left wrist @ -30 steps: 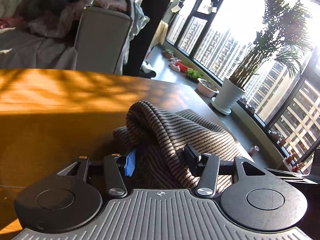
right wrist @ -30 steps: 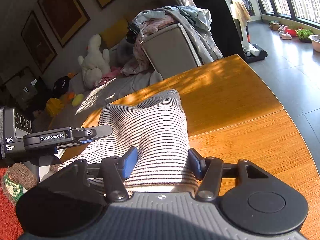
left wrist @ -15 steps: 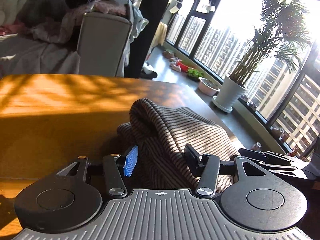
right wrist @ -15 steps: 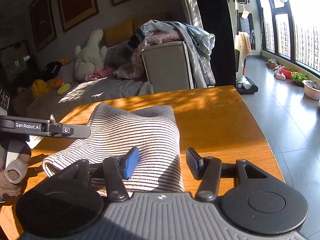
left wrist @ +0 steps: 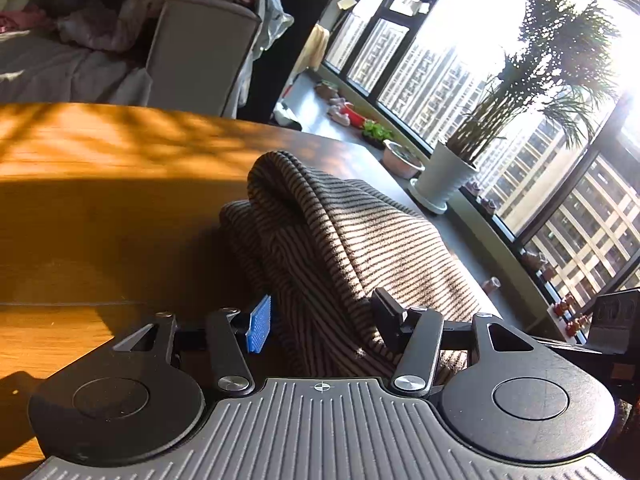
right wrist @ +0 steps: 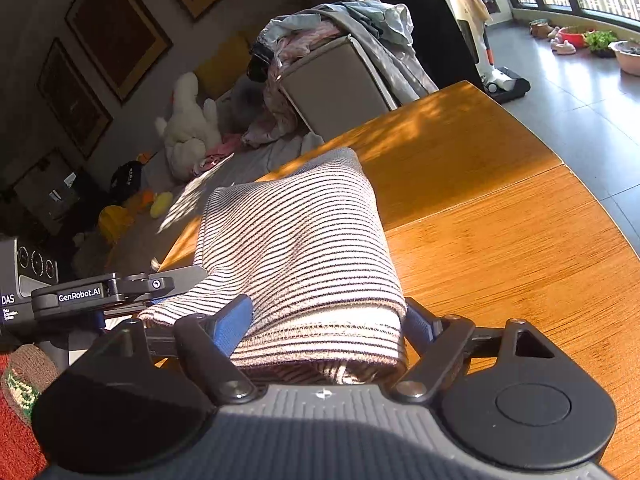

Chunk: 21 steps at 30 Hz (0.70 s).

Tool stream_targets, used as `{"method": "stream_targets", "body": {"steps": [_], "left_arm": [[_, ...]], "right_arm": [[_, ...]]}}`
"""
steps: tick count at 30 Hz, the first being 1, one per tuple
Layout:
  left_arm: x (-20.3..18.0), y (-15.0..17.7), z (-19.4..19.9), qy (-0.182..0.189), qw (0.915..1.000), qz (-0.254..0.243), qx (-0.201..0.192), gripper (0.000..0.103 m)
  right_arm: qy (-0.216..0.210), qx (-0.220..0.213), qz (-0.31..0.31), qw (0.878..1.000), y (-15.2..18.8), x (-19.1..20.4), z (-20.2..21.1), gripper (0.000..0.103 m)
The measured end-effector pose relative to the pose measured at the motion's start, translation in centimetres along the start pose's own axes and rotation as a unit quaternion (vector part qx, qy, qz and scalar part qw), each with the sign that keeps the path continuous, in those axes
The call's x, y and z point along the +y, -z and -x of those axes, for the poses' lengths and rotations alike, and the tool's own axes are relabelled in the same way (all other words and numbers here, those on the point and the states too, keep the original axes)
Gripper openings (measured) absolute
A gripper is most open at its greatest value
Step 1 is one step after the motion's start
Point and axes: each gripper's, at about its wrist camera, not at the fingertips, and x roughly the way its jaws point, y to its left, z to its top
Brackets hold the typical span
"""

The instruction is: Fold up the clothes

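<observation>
Striped knit garment (left wrist: 344, 240) lies bundled on the wooden table (left wrist: 100, 184), already doubled into several layers, with its long axis running from 6 o'clock toward 12 o'clock in both wrist views.

Left gripper (left wrist: 320, 316): the jaws stand wide apart. Folded cloth fills the gap between them. The right-hand finger appears to touch the fabric; the blue pad (left wrist: 259, 323) at 9 o'clock of the bundle stands just clear. No clamping is evident.

Right gripper (right wrist: 328, 320): the jaws are also spread, with the hemmed near edge of the garment (right wrist: 296, 248) resting between the two blue pads. The cloth looks loose here, not pinched.

The right wrist view also shows the left gripper's finger (right wrist: 120, 288), entering at 9 o'clock and touching or just under the garment's left edge.

Governing relation: the bundle extends directly ahead of both sets of fingers, and both grippers sit at the same near end. Judgement: either gripper is equally placed; closing on the near edge would permit a fold toward 12 o'clock, along the long axis.
</observation>
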Motion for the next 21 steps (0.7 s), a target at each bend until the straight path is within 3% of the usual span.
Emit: {"method": "stream_targets", "body": {"steps": [2,3,5,9,13,16,19,21], "left_arm": [[0.0,0.0,-0.2,-0.002,1.0000,0.003,-0.002,0.059],[0.1,0.0,-0.3,-0.002,1.0000,0.006,-0.003,0.059],[0.2,0.0,-0.6,0.000,1.0000,0.009,-0.003,0.060],[0.1,0.2,-1.2,0.001,1.0000,0.003,-0.005,0.067],[-0.2,0.3,-1.0,-0.002,1.0000,-0.004,-0.007,0.069],[-0.5,0.3,-0.5,-0.008,0.9999,-0.008,-0.008,0.069],[-0.7,0.2,0.1,-0.015,0.9997,-0.013,-0.016,0.067],[-0.8,0.1,0.6,-0.016,0.9996,-0.012,-0.021,0.065]], "right_arm": [[-0.007,-0.023,0.024,0.999,-0.6,0.8,0.8,0.053],[-0.014,-0.037,0.030,0.999,-1.0,1.0,1.3,0.052],[-0.013,-0.047,0.041,0.998,-1.7,1.3,1.5,0.051],[0.049,-0.011,0.082,0.995,-0.8,1.2,-0.2,0.053],[0.056,-0.023,0.094,0.994,0.2,1.1,0.5,0.056],[0.095,-0.035,0.166,0.981,0.8,3.0,0.9,0.061],[0.113,-0.074,0.232,0.963,1.1,5.4,2.0,0.061],[0.092,-0.092,0.243,0.961,1.1,6.5,2.6,0.051]]}}
